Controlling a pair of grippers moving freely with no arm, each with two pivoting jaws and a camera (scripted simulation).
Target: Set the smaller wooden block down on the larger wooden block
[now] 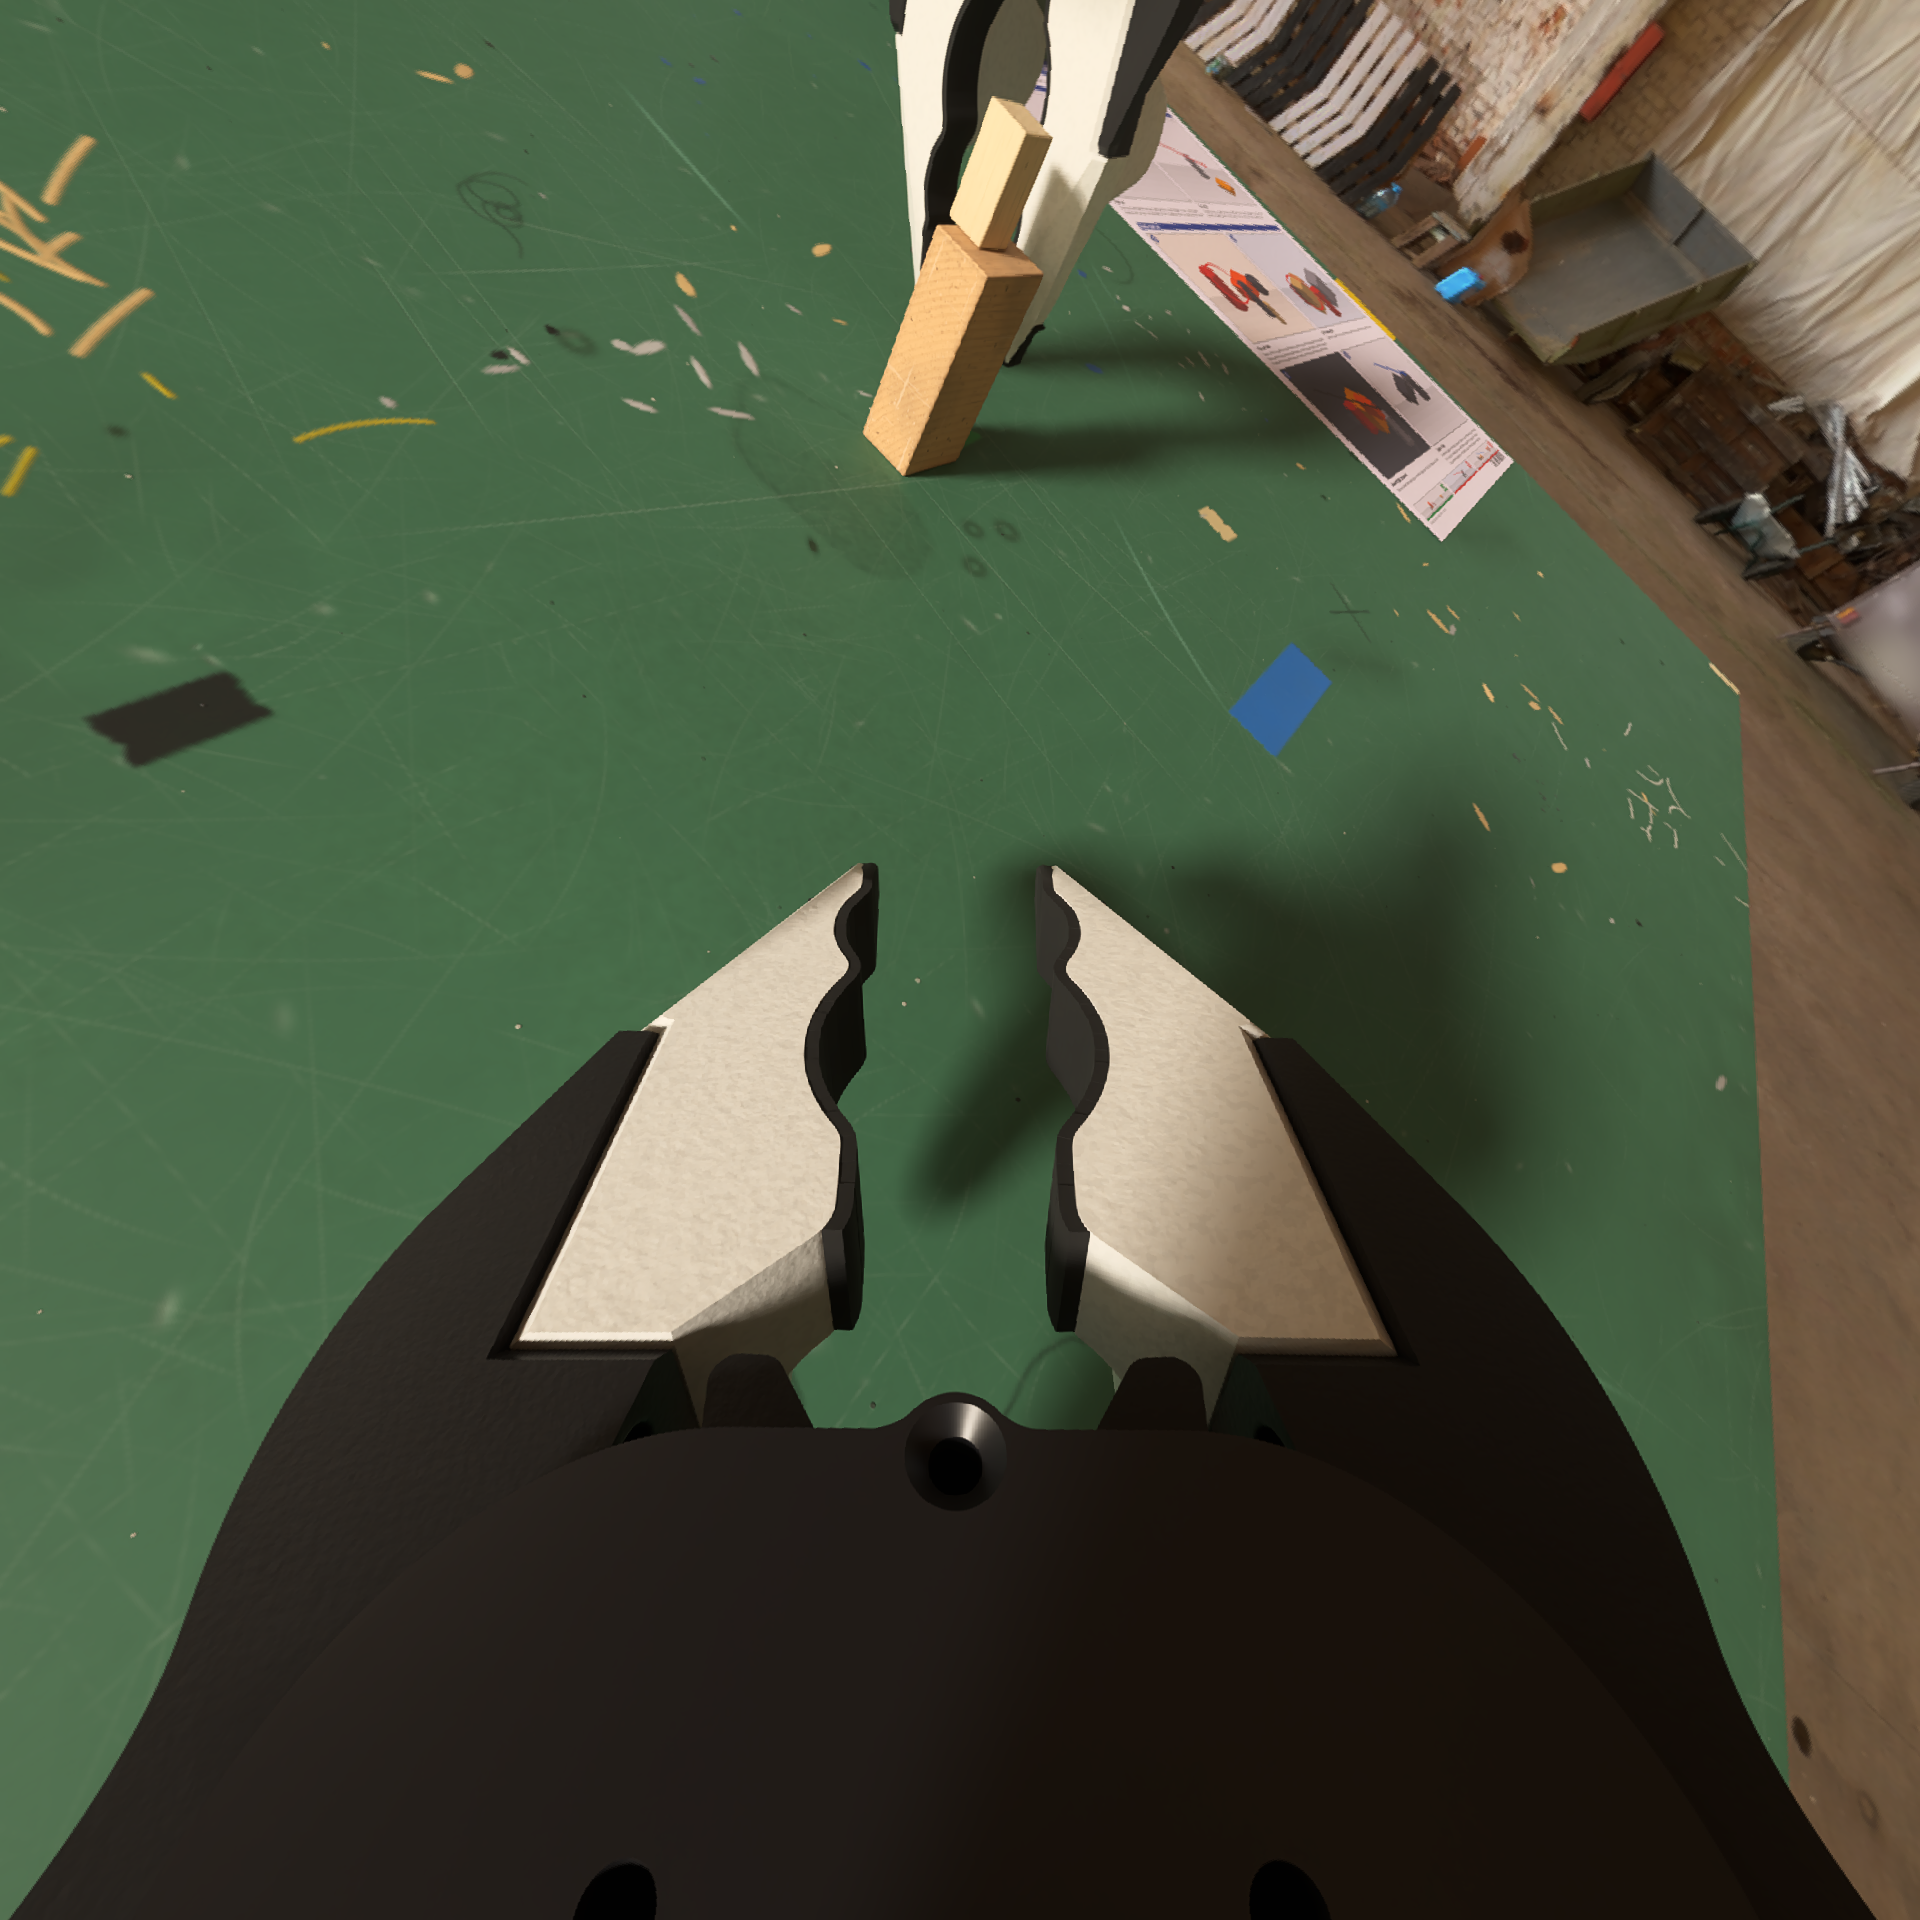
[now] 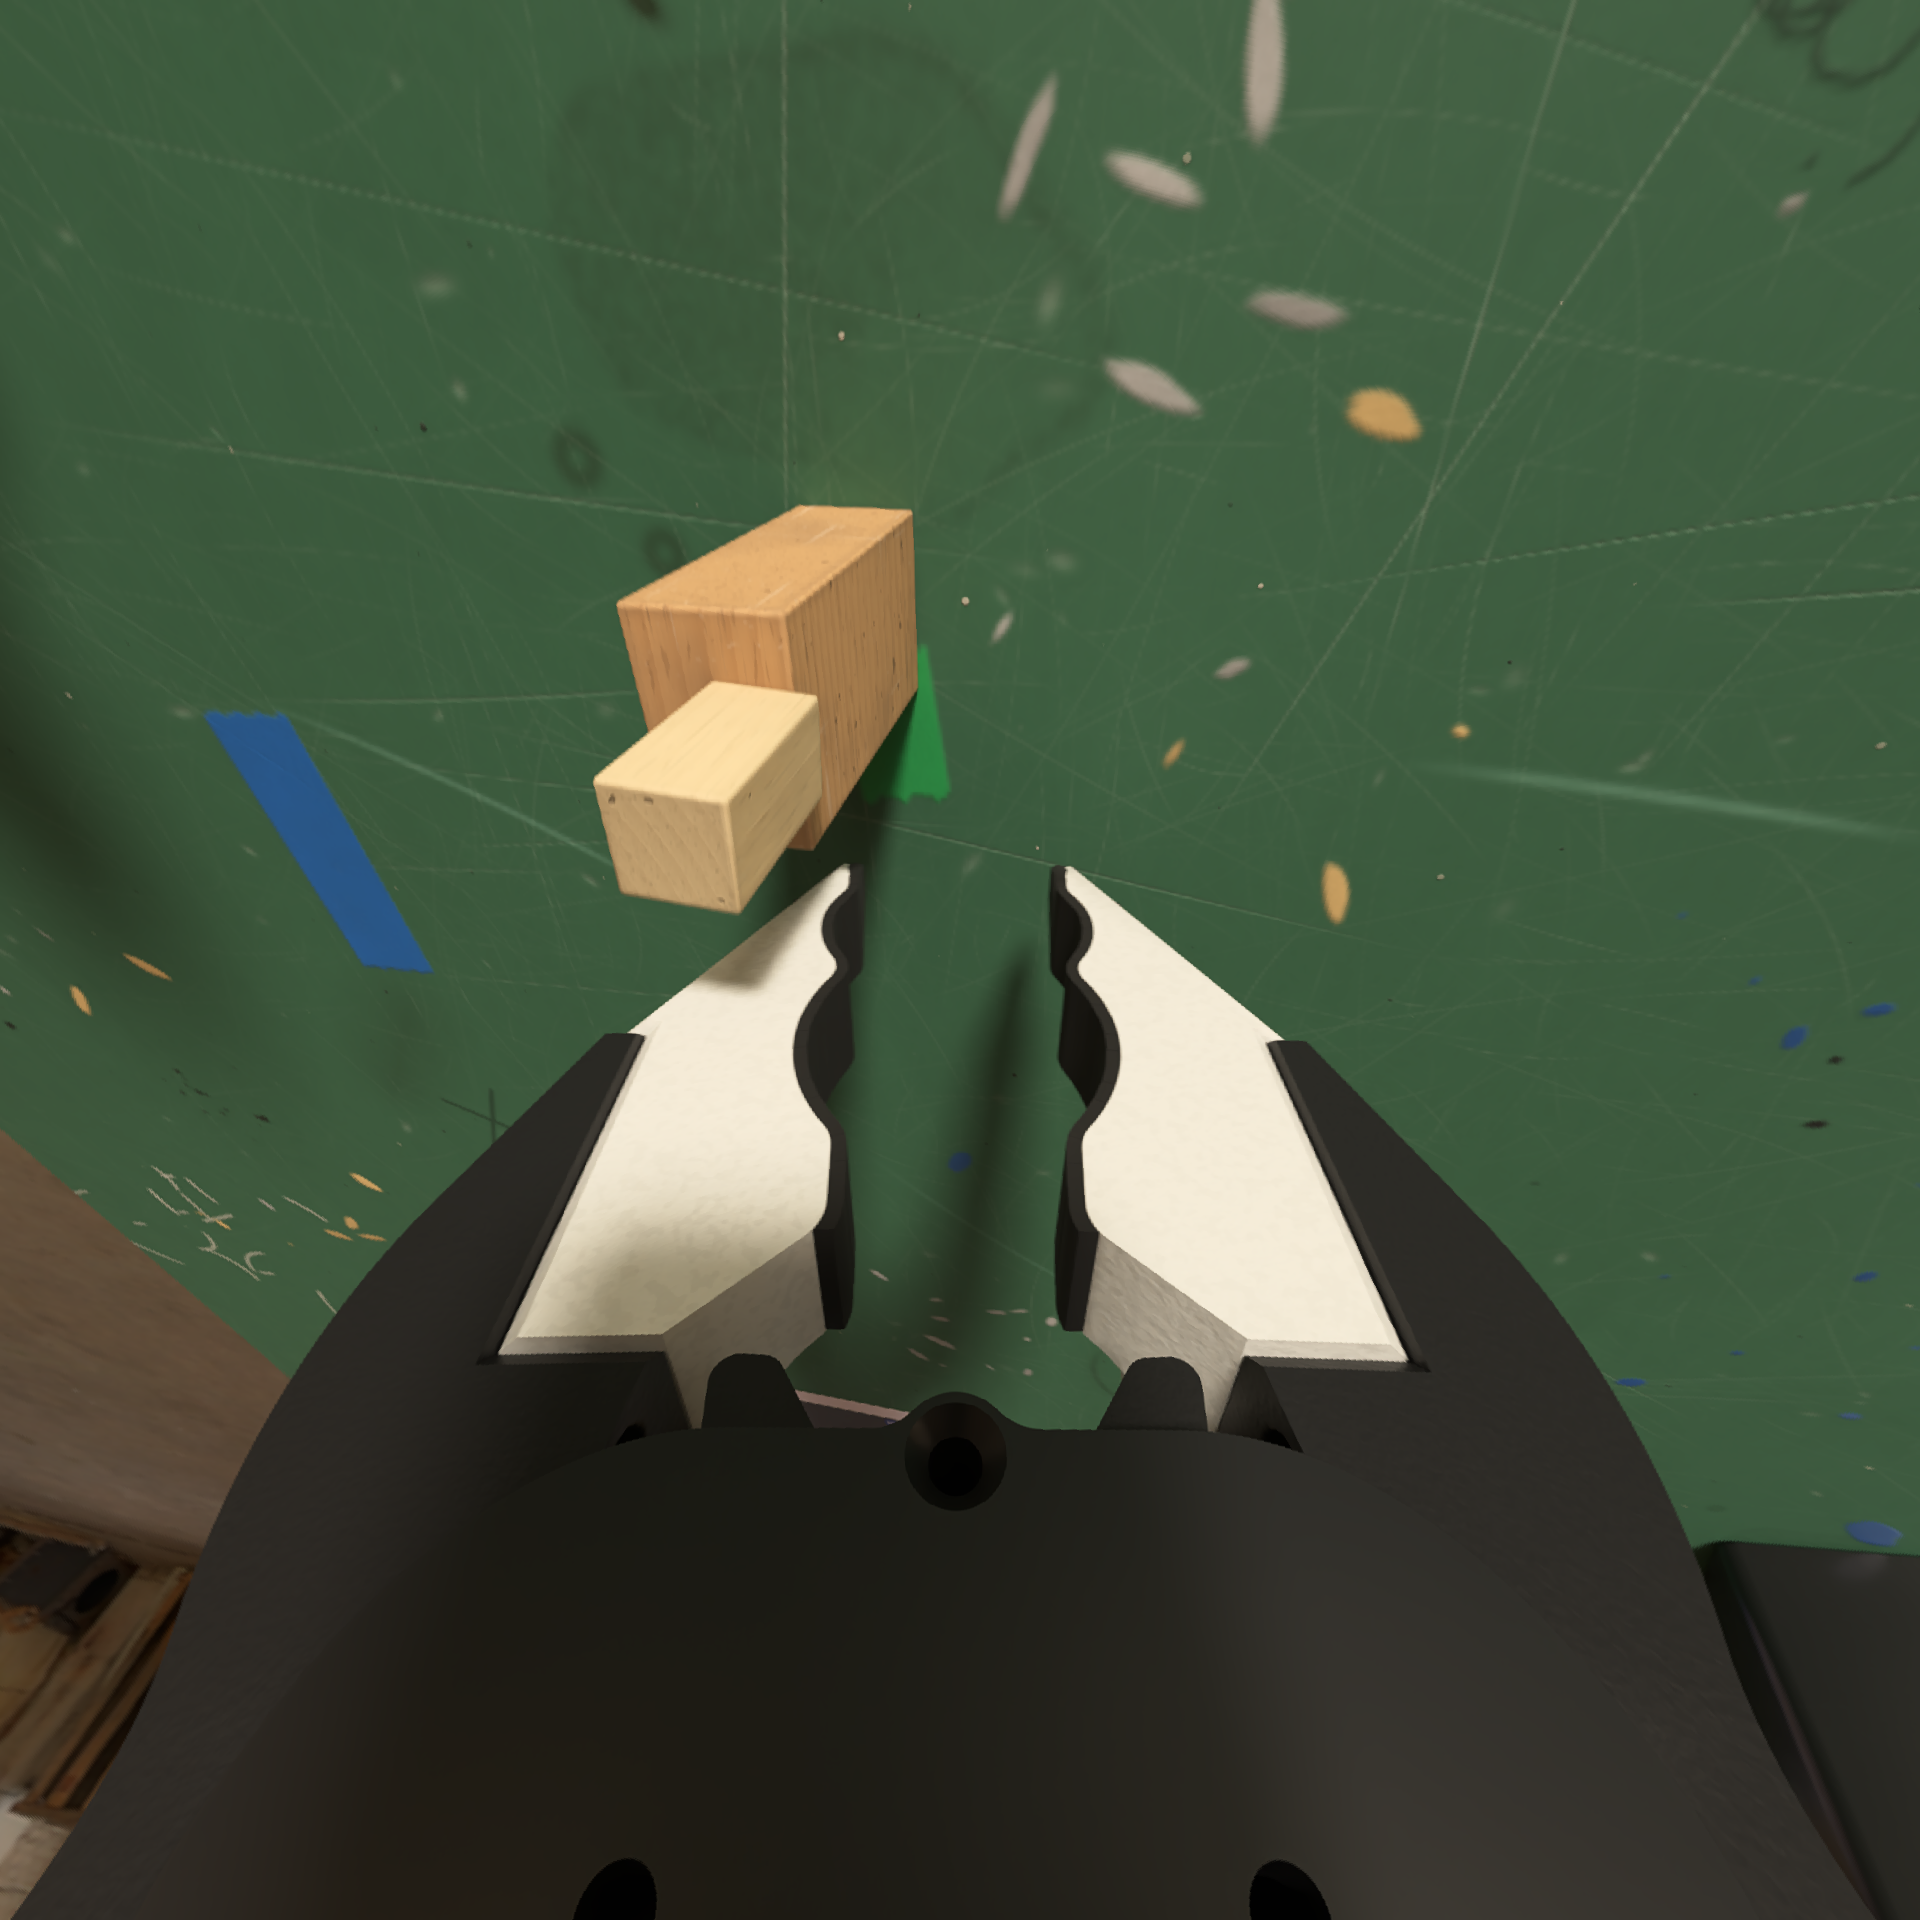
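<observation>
A smaller wooden block (image 2: 710,795) of pale wood stands on end atop the larger wooden block (image 2: 790,649), itself upright on the green worktop (image 2: 1455,644), the two touching end to end. Seen in the left wrist view, the stack (image 1: 956,348) rises well in from the worktop's edges, though nearer the edge where a printed sheet (image 1: 1314,312) lies flat. The right gripper (image 2: 954,883) hangs directly over the pair, its white fingers (image 2: 717,1132) apart with nothing between them; the small block sits just beyond its one fingertip, off to that side rather than inside the gap. The left gripper (image 1: 956,883) hovers well apart from the blocks, over bare worktop toward the edge bordered by brown floor, its fingers likewise apart and empty. A strip of blue tape (image 2: 312,836) lies flat near the stack, a scrap of green tape (image 2: 914,743) shows at the large block's foot, and a black patch (image 1: 177,717) marks the scratched, paint-flecked surface farther off.
</observation>
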